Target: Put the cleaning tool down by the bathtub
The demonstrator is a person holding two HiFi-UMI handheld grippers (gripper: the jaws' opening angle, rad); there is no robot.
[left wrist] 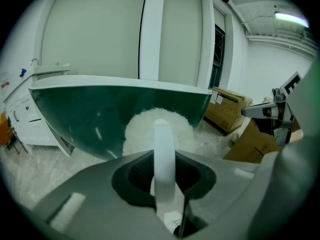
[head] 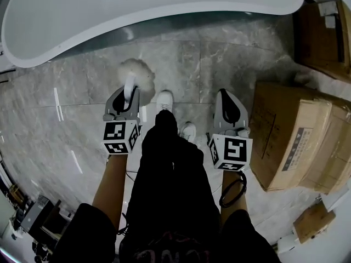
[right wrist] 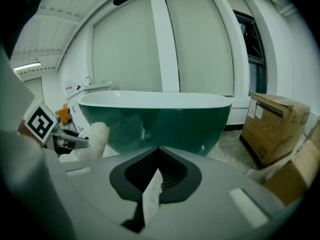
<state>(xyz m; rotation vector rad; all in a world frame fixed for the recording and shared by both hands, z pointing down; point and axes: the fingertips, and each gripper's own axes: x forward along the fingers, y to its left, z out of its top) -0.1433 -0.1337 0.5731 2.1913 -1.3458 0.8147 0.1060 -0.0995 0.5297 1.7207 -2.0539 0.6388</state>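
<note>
The cleaning tool is a white handle (left wrist: 164,154) with a fluffy white head (head: 138,73). My left gripper (head: 130,93) is shut on the handle, and the head points toward the bathtub (head: 109,15). The fluffy head (left wrist: 145,129) hangs just in front of the tub's dark green outer wall (left wrist: 90,116), above the marble floor. My right gripper (head: 226,96) is to the right, level with the left one, shut with nothing held; only a thin white sliver shows at its seam (right wrist: 150,194). The right gripper view shows the tub (right wrist: 165,119) ahead and the fluffy head (right wrist: 95,136) at left.
Large cardboard boxes (head: 296,141) stand on the floor at right, with more (head: 323,37) at the far right by the tub's end. The person's white shoes (head: 164,100) are between the grippers. A small box (head: 312,221) lies at lower right.
</note>
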